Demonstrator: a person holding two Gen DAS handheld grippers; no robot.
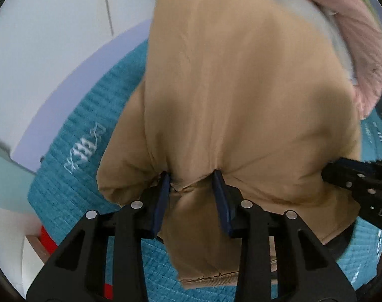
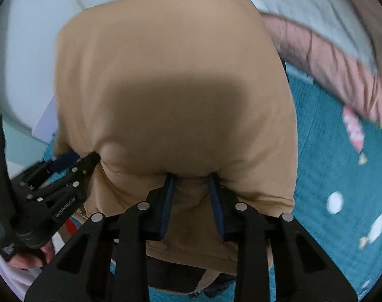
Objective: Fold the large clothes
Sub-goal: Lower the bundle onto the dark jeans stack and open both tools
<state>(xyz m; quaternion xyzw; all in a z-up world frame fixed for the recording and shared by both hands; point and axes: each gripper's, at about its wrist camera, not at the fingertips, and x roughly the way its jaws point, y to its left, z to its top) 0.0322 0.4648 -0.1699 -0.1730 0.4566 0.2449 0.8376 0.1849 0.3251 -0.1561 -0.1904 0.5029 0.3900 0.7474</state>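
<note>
Both our tongs pinch the near edge of a tan garment (image 1: 241, 88): the left gripper (image 1: 192, 178) and the right gripper (image 2: 191, 178) each have bunched cloth between narrowed jaws. We see it draped over a teal quilted mat (image 1: 90, 136), with what seems, through blur, a pink garment (image 1: 362, 50) far right.
</note>
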